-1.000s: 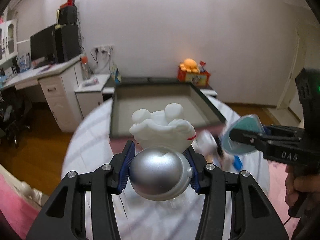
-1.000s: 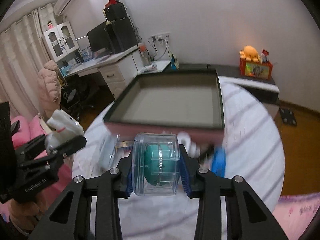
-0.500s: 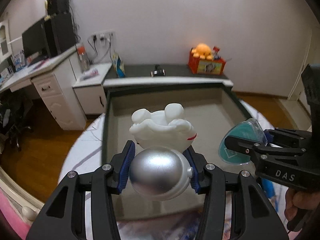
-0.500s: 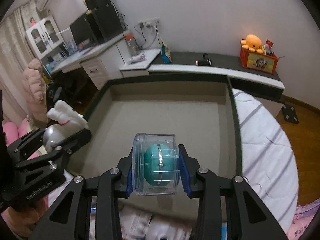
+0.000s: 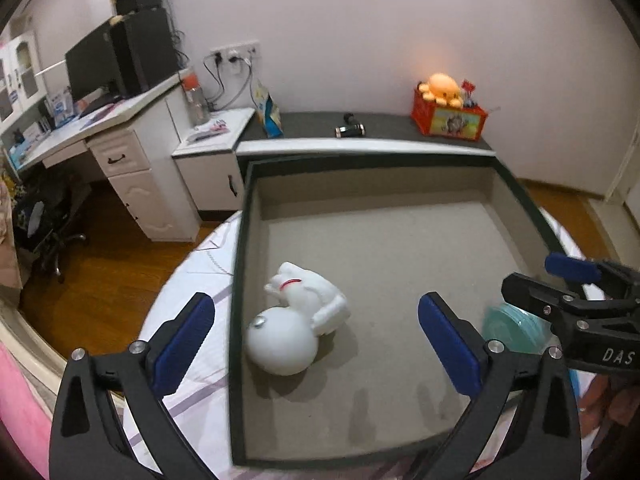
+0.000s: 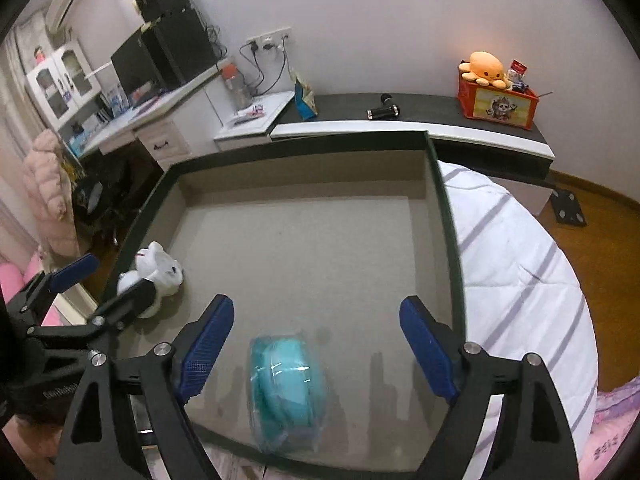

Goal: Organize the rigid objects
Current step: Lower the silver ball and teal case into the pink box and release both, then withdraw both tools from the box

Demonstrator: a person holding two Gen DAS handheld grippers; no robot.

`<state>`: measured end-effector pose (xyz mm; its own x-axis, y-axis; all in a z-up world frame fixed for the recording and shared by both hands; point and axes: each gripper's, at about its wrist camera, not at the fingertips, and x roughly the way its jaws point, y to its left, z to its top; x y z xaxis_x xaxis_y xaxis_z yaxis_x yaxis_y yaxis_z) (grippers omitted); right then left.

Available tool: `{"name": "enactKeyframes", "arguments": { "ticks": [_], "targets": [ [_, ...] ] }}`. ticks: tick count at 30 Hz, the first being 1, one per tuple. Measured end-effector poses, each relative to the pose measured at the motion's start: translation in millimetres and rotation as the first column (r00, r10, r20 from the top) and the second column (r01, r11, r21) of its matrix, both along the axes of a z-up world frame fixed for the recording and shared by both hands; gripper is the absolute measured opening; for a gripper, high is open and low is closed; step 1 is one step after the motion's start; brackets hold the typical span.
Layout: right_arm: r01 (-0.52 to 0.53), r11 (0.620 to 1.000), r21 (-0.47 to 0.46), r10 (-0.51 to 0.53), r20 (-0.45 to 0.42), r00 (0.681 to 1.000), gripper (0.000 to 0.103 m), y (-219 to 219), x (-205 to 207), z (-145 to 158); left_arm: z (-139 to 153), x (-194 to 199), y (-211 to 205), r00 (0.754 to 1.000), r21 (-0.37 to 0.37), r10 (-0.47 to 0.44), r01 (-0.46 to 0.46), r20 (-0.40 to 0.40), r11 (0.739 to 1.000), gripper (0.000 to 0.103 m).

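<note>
In the tray (image 5: 240, 280), under both just-opening, empty grippers (image 5: 316, 332) (image 6: 316, 340), are lying hard toys — the figurine (image 5: 296, 320), best pinched across its smooth, slippery-looking ball, and the clear case (image 6: 288, 392), seeming light, by its flat sides.

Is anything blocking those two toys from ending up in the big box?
Nothing visible does: both are already inside the box. The white figure lies on its side near the left wall, and the teal case sits near the front wall. The left tool and right tool have just opened, touching neither toy.
</note>
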<state>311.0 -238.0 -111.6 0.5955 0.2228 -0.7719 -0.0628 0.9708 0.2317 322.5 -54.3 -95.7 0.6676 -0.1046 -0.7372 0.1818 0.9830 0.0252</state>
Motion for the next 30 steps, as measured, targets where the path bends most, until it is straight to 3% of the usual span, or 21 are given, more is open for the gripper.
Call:
{"name": "enactKeyframes", "arguments": {
  "ticks": [2,9,17,30],
  "targets": [
    [0.026,1.0,0.005,-0.027,0.025,0.999,0.103,-4.0,-12.5,7.5,9.1,-9.2,8.2,1.0,-0.018,0.007,-0.007,0.027,1.0,0.103],
    [0.061,0.997,0.046,-0.066,0.11,0.992,0.103,-11.5,-54.4,37.4,44.4,-66.9,27.5,0.991,-0.064,0.048,-0.041,0.127,0.997,0.103],
    [0.071,0.997,0.039,-0.078,0.202,0.976,0.103,-2.5,-122.3,67.4,68.9,-132.6,34.0,0.978,-0.06,0.054,-0.042,0.203,0.997,0.103],
    [0.138,0.99,-0.028,-0.122,0.31,0.943,0.103,13.4,-217.2,80.4,88.2,-217.7,37.8,0.957,-0.065,0.076,-0.06,0.281,0.996,0.103]
  ]
}}
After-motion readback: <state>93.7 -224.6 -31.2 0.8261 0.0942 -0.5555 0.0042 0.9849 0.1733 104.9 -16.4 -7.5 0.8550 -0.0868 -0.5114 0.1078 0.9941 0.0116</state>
